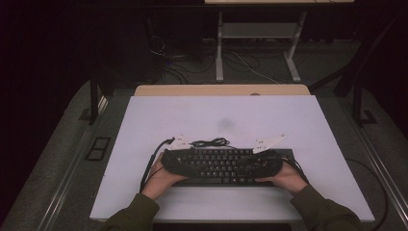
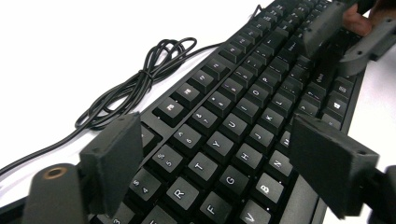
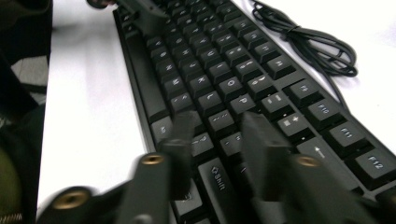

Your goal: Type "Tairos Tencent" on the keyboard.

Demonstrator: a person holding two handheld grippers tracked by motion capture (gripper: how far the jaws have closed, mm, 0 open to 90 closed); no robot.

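High view shows the keyboard (image 1: 226, 166) lying flat on the white bench (image 1: 144, 125) (cable (image 1: 210, 142) coiled behind it), left gripper (image 1: 174, 161) and right gripper (image 1: 270, 161) at its ends, fingers spread, so placing looks done and only withdrawing remains.

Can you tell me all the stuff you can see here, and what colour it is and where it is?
keyboard: one, black, lying flat on the near middle of the table
cable: one, black, bunched in loops on the table just behind the keyboard
table: one, white top with a wooden far edge, filling the middle of the high view
table frame: one, pale grey, on the floor beyond the table
left tool: one, black, jaws apart over the keyboard's left end
right tool: one, black, blurred, jaws apart over the keyboard's right end
sleeves: two, olive green, at the bottom edge
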